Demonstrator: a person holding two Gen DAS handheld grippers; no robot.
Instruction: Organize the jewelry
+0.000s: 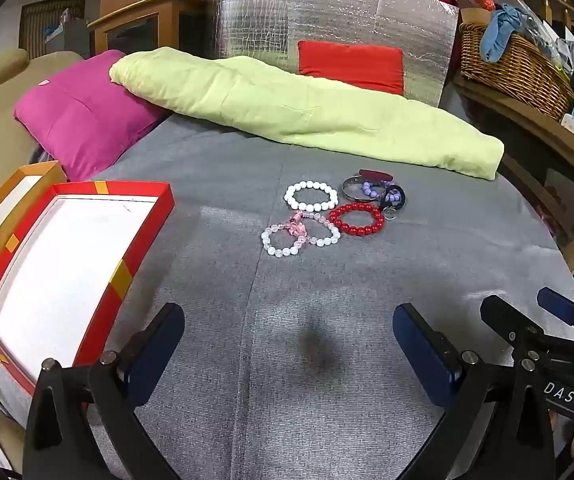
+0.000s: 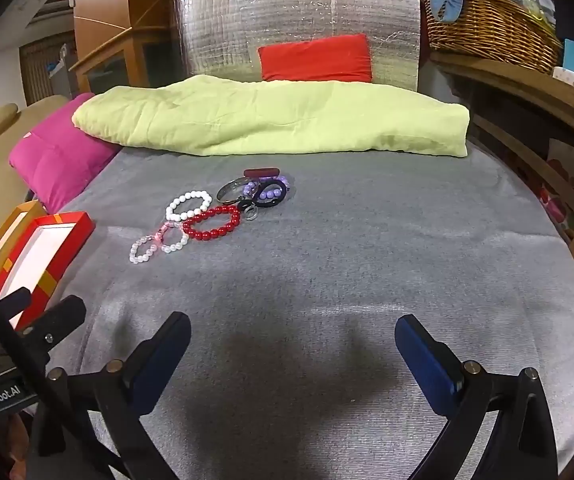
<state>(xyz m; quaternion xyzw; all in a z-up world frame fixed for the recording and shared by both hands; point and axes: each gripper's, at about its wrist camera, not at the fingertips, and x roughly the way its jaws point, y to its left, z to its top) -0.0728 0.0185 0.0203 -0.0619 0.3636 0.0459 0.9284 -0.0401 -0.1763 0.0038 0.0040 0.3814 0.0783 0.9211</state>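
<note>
Lying in a loose cluster near the middle of the grey bed cover [image 1: 367, 320], the jewelry is well ahead of both grippers and untouched. A white bead bracelet [image 1: 311, 196] sits at the far left of the cluster, with a red bead bracelet [image 1: 357, 220] just beside it toward the right. A clear bead bracelet [image 1: 283, 240] and a pale pink bead bracelet [image 1: 317, 229] overlap each other on the near side. Behind the red bracelet, a silver bangle [image 1: 357, 189] overlaps a purple bead bracelet [image 1: 371, 192] and a black ring-shaped piece [image 1: 395, 196]; a small dark red item [image 1: 375, 175] lies at the far edge, too small to identify. A red open box [image 1: 67, 268] with a white interior rests at the left edge of the bed, apart from the cluster, nothing visible in it. The left gripper [image 1: 287, 344] points downward at the cover with its jaws spread wide and nothing between them. The right gripper [image 2: 293, 348] is likewise angled down, jaws spread wide and holding nothing. A folded yellow-green blanket [image 1: 307, 116] lies across the far side of the bed, with a magenta pillow [image 1: 79, 128] at its left end and a red cushion [image 1: 351, 64] behind it against a silver foil panel [image 1: 327, 12]. A wicker basket [image 1: 515, 68] stands on a shelf at the right.
</note>
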